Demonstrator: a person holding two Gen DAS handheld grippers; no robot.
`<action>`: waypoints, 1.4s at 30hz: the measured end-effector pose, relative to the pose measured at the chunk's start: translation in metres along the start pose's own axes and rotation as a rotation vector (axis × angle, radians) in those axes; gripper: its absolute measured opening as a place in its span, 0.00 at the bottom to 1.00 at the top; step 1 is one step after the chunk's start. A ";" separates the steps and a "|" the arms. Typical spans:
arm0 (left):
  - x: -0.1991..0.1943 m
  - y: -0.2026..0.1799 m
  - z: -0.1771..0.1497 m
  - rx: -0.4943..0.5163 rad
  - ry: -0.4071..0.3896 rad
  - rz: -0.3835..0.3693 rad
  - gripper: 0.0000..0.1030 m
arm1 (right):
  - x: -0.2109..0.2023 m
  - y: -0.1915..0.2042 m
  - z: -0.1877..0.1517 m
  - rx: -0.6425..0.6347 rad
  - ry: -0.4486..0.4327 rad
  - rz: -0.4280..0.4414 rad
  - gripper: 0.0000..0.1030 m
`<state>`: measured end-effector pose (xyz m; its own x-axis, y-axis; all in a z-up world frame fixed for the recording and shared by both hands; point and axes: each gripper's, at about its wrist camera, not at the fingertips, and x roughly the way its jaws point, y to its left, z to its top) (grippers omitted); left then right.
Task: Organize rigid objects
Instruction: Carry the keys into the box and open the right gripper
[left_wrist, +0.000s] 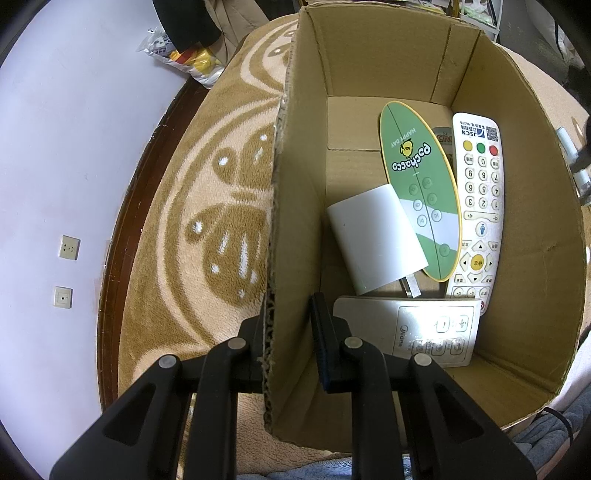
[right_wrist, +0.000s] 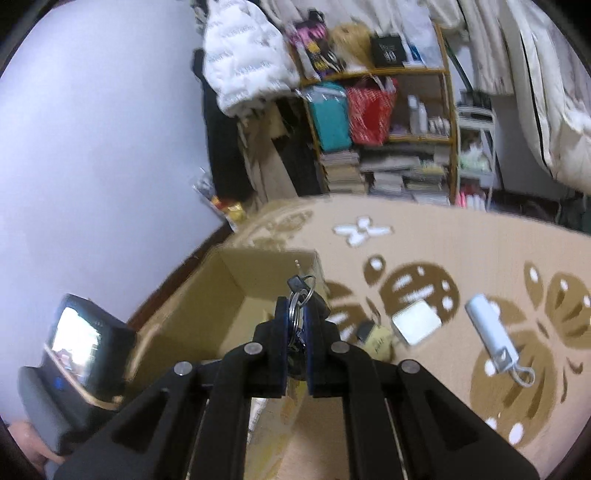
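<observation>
My left gripper (left_wrist: 288, 332) is shut on the near left wall of an open cardboard box (left_wrist: 295, 155), one finger outside and one inside. In the box lie a white charger plug (left_wrist: 376, 240), a green oval remote (left_wrist: 421, 188), a white button remote (left_wrist: 478, 206) and a silver Midea remote (left_wrist: 424, 332). My right gripper (right_wrist: 295, 325) is shut on a key ring with keys (right_wrist: 301, 295), held above the box (right_wrist: 236, 291). On the rug lie a white square case (right_wrist: 416, 322), a white stick with a cord (right_wrist: 491, 339) and a yellow-black item (right_wrist: 375, 338).
The box stands on a beige and brown patterned rug (left_wrist: 207, 206) beside a white wall with sockets (left_wrist: 69, 247). A shelf with books and bags (right_wrist: 384, 122) stands at the back. The other gripper's camera unit (right_wrist: 74, 350) shows at the left.
</observation>
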<state>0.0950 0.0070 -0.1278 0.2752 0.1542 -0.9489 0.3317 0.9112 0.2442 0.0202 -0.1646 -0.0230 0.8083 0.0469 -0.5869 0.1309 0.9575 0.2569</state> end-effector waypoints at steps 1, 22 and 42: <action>0.000 0.000 0.000 0.000 0.000 0.000 0.18 | -0.004 0.003 0.002 -0.005 -0.012 0.009 0.08; 0.000 0.000 0.000 0.005 0.000 0.006 0.18 | 0.033 0.034 -0.029 -0.057 0.125 0.151 0.08; 0.001 0.001 0.000 -0.005 -0.004 -0.006 0.18 | 0.014 0.014 0.006 -0.123 -0.015 0.022 0.58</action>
<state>0.0959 0.0079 -0.1280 0.2771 0.1474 -0.9495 0.3289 0.9139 0.2379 0.0367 -0.1525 -0.0234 0.8186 0.0653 -0.5706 0.0423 0.9840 0.1733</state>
